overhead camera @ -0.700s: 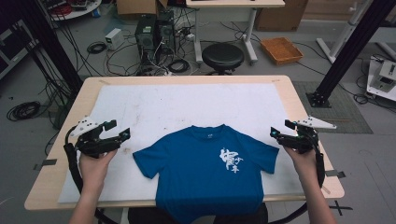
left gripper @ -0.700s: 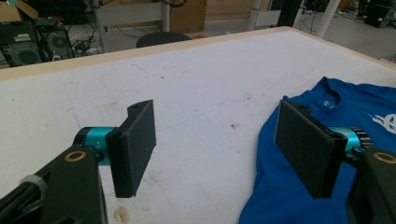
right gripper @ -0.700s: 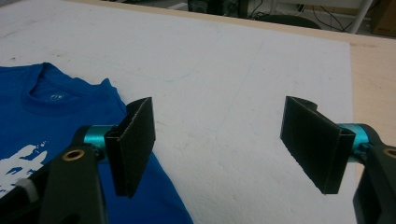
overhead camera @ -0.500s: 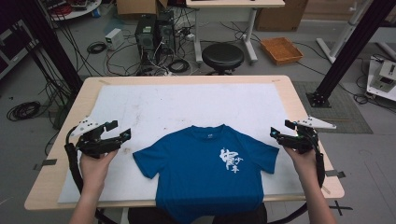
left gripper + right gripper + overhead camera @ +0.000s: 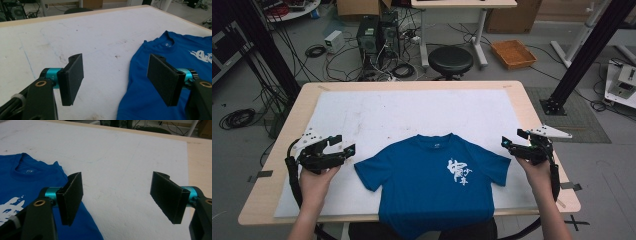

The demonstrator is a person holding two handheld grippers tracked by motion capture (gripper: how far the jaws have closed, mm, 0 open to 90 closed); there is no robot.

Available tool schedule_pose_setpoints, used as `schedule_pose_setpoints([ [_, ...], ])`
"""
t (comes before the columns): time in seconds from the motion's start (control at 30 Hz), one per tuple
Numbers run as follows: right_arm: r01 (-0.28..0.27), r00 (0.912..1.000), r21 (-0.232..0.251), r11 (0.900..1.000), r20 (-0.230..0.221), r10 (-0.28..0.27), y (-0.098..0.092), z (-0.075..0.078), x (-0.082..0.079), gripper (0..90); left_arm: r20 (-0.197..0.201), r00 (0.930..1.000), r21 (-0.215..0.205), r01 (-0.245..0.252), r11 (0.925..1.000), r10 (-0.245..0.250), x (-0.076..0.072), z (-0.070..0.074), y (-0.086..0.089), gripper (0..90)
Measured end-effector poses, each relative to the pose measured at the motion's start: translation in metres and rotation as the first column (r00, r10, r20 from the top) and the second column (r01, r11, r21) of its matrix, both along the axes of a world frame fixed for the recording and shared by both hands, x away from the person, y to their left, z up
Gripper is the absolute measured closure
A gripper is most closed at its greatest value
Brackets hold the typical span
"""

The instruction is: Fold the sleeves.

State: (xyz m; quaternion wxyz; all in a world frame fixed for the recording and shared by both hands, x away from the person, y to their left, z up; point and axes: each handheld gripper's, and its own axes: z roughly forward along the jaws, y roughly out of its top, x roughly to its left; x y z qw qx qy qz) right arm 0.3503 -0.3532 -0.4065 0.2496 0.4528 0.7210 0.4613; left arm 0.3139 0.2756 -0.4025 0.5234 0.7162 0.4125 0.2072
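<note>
White mat (image 5: 412, 110) on table: one blue T-shirt (image 5: 432, 185); left gripper (image 5: 344, 145), right gripper (image 5: 512, 140) both spread, empty.

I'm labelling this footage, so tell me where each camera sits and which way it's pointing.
High view: above the person's side, facing forward and down on the table; forearms, left gripper, right gripper.
Left gripper view: rides the left gripper, open jaws, facing the shirt's sleeve.
Right gripper view: rides the right gripper, open jaws, over the white mat.
All share the blue T-shirt.
</note>
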Motion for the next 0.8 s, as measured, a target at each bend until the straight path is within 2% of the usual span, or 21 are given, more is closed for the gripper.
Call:
schedule_pose_setpoints([
  [0.1, 0.001, 1.0000, 0.001, 1.000, 0.003, -0.001, 0.000, 0.000, 0.000, 26.4, -0.016, 0.9997, -0.002, 0.016, 0.9999, -0.016, -0.005, -0.005, -0.002, 34.9],
  [0.17, -0.001, 1.0000, -0.001, 1.000, -0.007, 0.001, 0.001, -0.002, 0.000, 26.4, -0.055, 0.9978, -0.016, 0.037, 0.9992, -0.037, -0.009, -0.014, -0.002, 38.2],
  [0.2, -0.001, 1.0000, -0.001, 1.000, -0.007, 0.001, 0.001, -0.002, 0.000, 26.4, -0.077, 0.9963, -0.015, 0.036, 0.9992, -0.037, -0.011, -0.017, -0.002, 38.2],
  [0.27, -0.002, 0.9999, -0.010, 1.000, -0.014, 0.002, 0.002, -0.003, 0.001, 26.5, -0.102, 0.9937, -0.010, 0.047, 0.9989, -0.047, -0.013, -0.023, -0.002, 43.9],
  [0.33, -0.004, 0.9999, -0.013, 1.000, -0.013, 0.004, 0.003, -0.004, 0.001, 26.5, -0.135, 0.9902, -0.001, 0.039, 0.9993, -0.038, -0.013, -0.028, -0.001, 45.5],
  [0.37, -0.005, 0.9999, -0.014, 1.000, -0.014, 0.005, 0.003, -0.004, 0.002, 26.6, -0.151, 0.9881, 0.002, 0.028, 0.9996, -0.027, -0.013, -0.030, -0.001, 50.6],
  [0.4, -0.003, 0.9999, -0.016, 1.000, -0.015, 0.003, 0.003, -0.004, 0.002, 26.6, -0.170, 0.9854, -0.003, 0.017, 0.9999, -0.017, -0.011, -0.031, -0.001, 51.5],
  [0.5, -0.003, 0.9999, -0.014, 1.000, -0.015, 0.003, 0.003, -0.004, 0.001, 26.6, -0.225, 0.9742, -0.009, 0.015, 0.9999, -0.016, -0.008, -0.037, -0.002, 56.5],
  [0.57, 0.000, 0.9999, -0.014, 1.000, -0.015, -0.001, 0.002, -0.004, 0.001, 26.6, -0.231, 0.9727, -0.005, 0.020, 0.9998, -0.020, -0.007, -0.038, -0.003, 57.3],
  [0.8, -0.001, 0.9999, -0.015, 1.000, -0.016, 0.001, 0.001, -0.004, 0.002, 26.7, -0.280, 0.9601, 0.018, 0.011, 0.9998, -0.006, -0.004, -0.043, -0.010, 59.6],
])
